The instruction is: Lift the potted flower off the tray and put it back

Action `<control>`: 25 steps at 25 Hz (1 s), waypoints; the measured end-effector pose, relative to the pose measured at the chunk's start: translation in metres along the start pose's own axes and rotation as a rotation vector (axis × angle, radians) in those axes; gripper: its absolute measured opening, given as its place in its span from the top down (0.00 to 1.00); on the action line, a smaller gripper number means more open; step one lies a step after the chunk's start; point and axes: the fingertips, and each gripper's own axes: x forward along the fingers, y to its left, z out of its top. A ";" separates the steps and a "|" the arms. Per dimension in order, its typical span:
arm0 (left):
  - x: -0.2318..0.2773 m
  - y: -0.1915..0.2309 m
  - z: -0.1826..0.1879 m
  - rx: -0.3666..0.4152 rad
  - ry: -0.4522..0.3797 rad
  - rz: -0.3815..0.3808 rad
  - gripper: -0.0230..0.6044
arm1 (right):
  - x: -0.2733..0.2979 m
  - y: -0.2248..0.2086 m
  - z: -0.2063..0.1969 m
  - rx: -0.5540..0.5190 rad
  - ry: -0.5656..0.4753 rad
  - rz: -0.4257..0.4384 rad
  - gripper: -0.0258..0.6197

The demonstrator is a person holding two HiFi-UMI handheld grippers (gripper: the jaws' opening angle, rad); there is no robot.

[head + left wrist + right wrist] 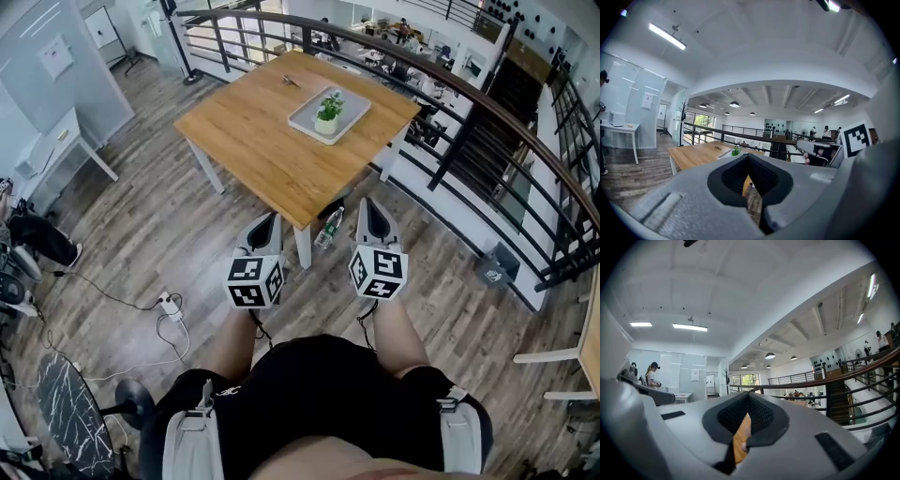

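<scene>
Potted flower (328, 112): small green plant in a white pot, upright on the pale tray (352, 105), towards the tray's middle. Tray lies flat on the wooden table (262, 141), in the table's far half, near the railing-side edge. A small dark item lies on the tabletop beyond the tray; too small to identify. Both grippers are well apart from the table, held side by side in front of the person's body and aimed towards it, roughly level. Left gripper (270, 221): jaws pressed together, tips meeting, nothing between them. Right gripper (372, 208): jaws likewise pressed together and empty. Neither touches pot, tray or table. On the wood-plank floor, a plastic bottle (329, 228) stands by the near table leg, between the two grippers in the head view. A white power strip (171, 305) with its cable lies on the floor to the left. A dark curved railing (450, 84) runs behind the table.
</scene>
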 end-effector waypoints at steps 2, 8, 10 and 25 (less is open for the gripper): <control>0.003 -0.004 0.002 0.002 -0.005 0.007 0.94 | 0.002 -0.006 0.002 0.007 -0.001 0.007 0.96; 0.015 -0.015 -0.003 -0.002 -0.020 0.042 0.94 | 0.008 -0.023 0.001 0.004 -0.015 0.041 0.96; 0.019 -0.018 -0.004 -0.007 -0.028 0.051 0.94 | 0.010 -0.028 0.000 -0.004 -0.014 0.050 0.96; 0.083 -0.037 -0.016 -0.025 -0.034 0.012 0.94 | 0.042 -0.075 -0.013 -0.030 -0.006 0.031 0.96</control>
